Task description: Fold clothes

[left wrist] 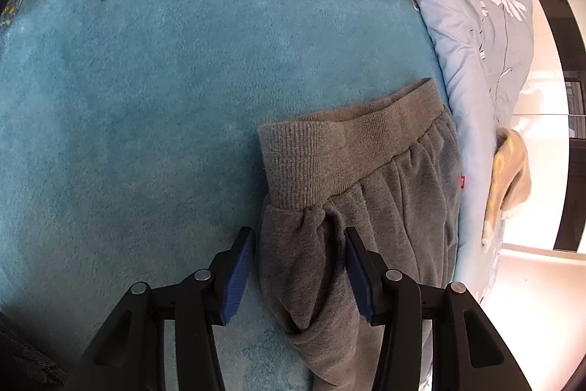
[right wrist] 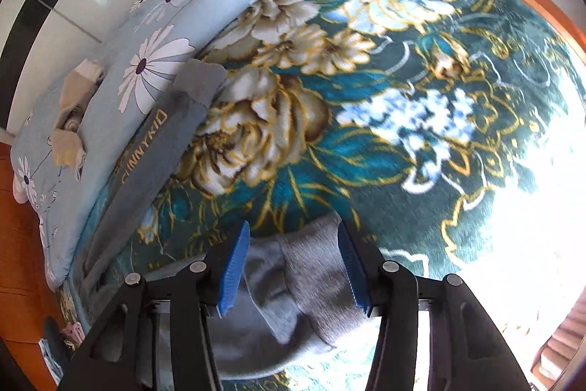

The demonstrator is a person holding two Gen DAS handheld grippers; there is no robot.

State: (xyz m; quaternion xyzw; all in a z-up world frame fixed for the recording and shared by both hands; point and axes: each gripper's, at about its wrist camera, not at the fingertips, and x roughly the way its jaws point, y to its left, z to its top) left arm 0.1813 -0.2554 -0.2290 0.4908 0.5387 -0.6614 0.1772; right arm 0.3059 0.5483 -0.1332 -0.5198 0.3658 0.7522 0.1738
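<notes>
Teal plush bed blanket (left wrist: 146,98) carries grey fleece trousers (left wrist: 366,178): soft, light, floppy. We'd pinch the ribbed waistband (left wrist: 329,141); left tool (left wrist: 298,277) and right tool (right wrist: 293,270) both straddle cloth half-open, gripping nothing.

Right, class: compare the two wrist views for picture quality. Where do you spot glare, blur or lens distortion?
Left wrist view: sharp and evenly lit, the teal blanket and grey trousers crisp; fisheye bends the bed edge, and the floor at right is overexposed. Right wrist view: sunlight washes out the floral blanket at lower right, and the flower pattern is smeared by blur.
</notes>
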